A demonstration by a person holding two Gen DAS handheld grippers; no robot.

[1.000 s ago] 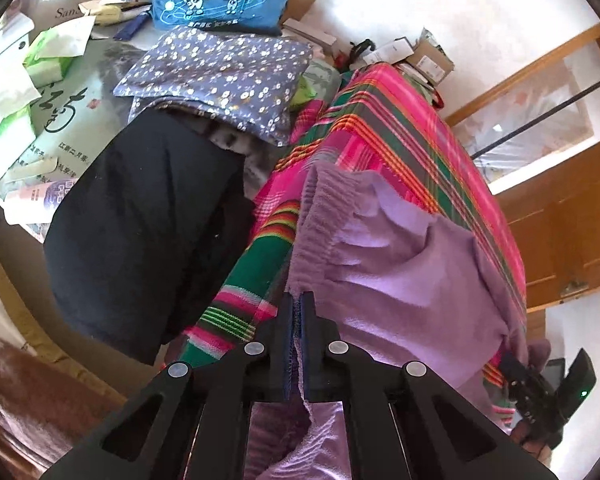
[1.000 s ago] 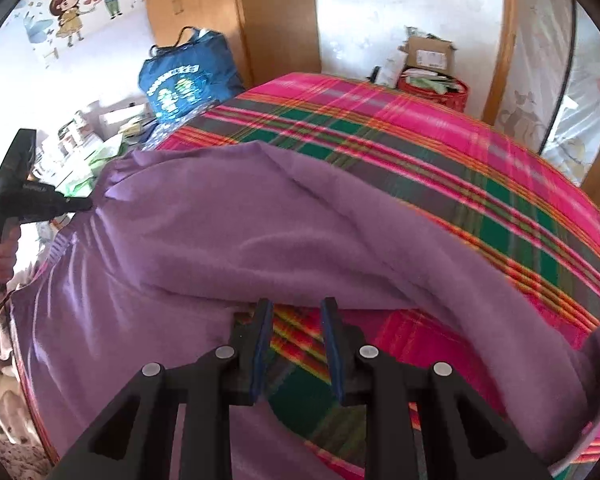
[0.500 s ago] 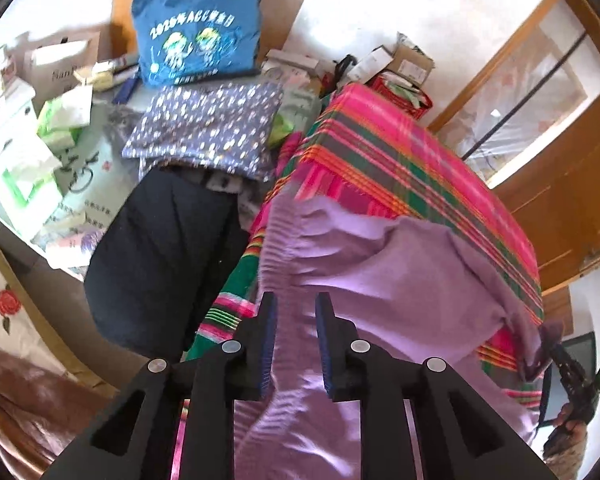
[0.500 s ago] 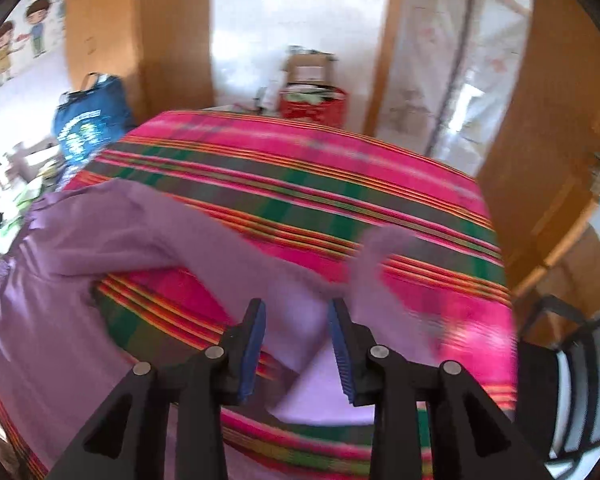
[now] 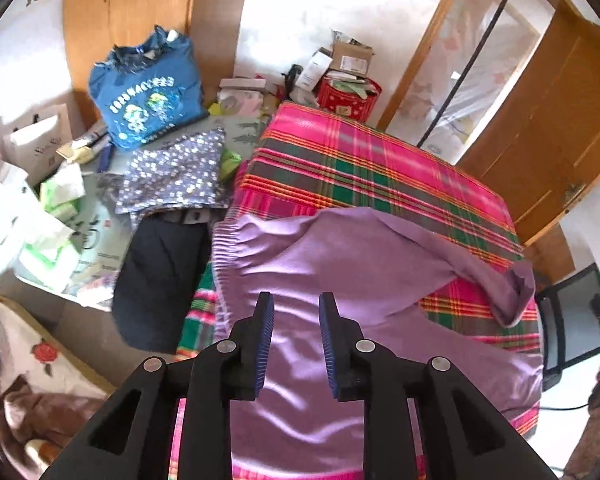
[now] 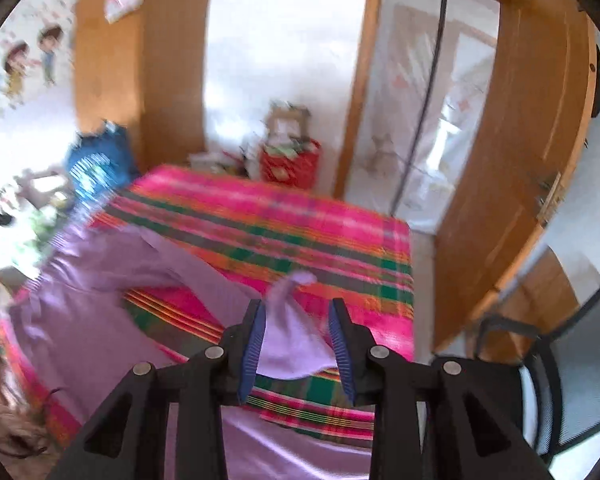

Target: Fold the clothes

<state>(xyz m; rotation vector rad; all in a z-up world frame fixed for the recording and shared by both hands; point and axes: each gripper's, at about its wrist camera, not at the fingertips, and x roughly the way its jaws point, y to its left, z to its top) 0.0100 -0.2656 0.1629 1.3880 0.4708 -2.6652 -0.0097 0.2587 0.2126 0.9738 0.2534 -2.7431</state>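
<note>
Purple trousers [image 5: 340, 264] lie crumpled on a table with a pink and green plaid cloth [image 5: 364, 172]. The elastic waistband [image 5: 224, 240] is at the table's left edge, one leg runs to the right edge. My left gripper [image 5: 294, 312] is open and empty above the trousers' near part. In the right wrist view the trousers [image 6: 112, 292] spread at left, and a leg end [image 6: 292, 332] lies under my right gripper [image 6: 298, 316], which is open and raised. That view is blurred.
Left of the table are a black garment [image 5: 160, 280], a dotted purple cloth [image 5: 176, 176], a blue bag [image 5: 148, 88] and paper clutter. Boxes and a red tin [image 5: 348, 96] stand behind. A wooden door [image 6: 512, 184] and black chair [image 6: 560, 360] are at right.
My left gripper let go of the trousers, opened and rose. My right gripper opened wider, drew back and rose over the right leg end. The trousers now lie loose on the cloth.
</note>
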